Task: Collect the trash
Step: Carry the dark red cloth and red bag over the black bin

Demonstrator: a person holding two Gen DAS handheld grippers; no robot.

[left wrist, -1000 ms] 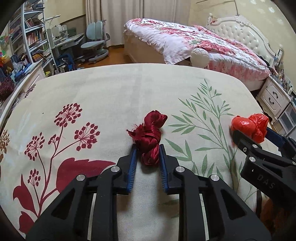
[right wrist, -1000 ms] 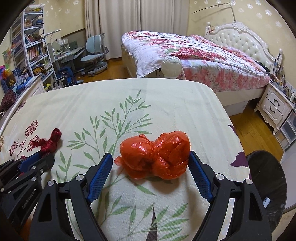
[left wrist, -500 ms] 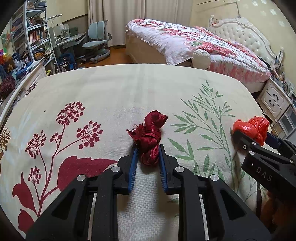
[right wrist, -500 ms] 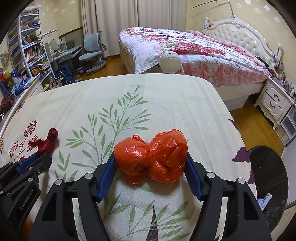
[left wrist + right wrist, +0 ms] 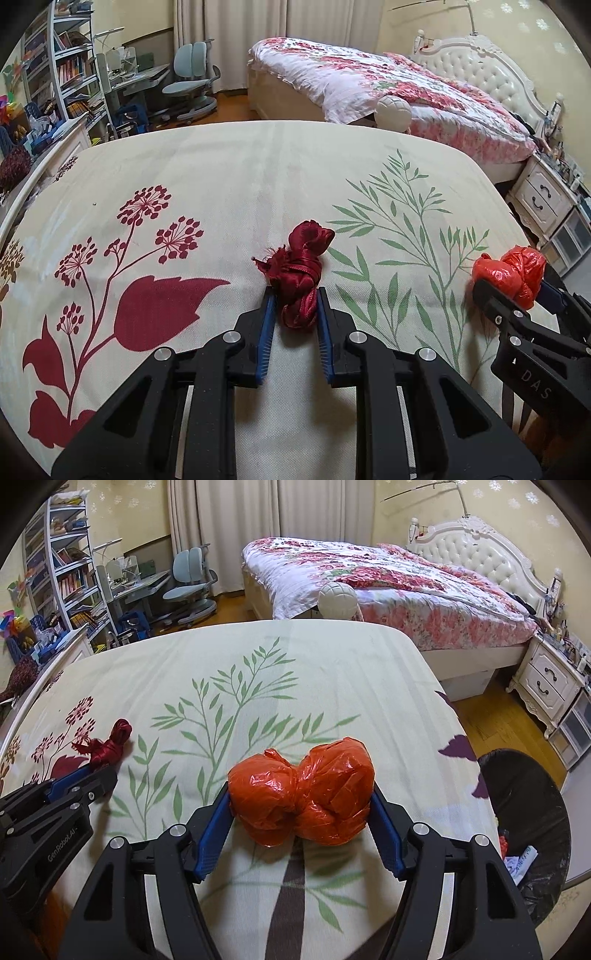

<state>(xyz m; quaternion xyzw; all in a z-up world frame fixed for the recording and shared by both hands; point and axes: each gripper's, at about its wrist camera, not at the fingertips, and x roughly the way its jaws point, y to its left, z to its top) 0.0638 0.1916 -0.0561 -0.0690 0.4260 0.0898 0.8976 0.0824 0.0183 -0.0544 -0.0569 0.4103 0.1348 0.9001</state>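
Since a second ago our right gripper (image 5: 301, 808) clamped the orange bag (image 5: 300, 792); beside it, our left gripper (image 5: 294, 317) grips the red ribbon (image 5: 300, 280).

Glossy crinkled plastic bag (image 5: 301, 799); satiny cloth ribbon (image 5: 301, 286); matt woven tablecloth (image 5: 229, 177).

Cream worktop cloth (image 5: 229, 177) printed with maroon flowers and green leaf sprays, dark red ribbon bundle (image 5: 301, 286), orange-red plastic bag (image 5: 301, 797), black fingers (image 5: 255, 332) with blue pads, black bin (image 5: 524, 812), pink floral bedspread (image 5: 388, 579)
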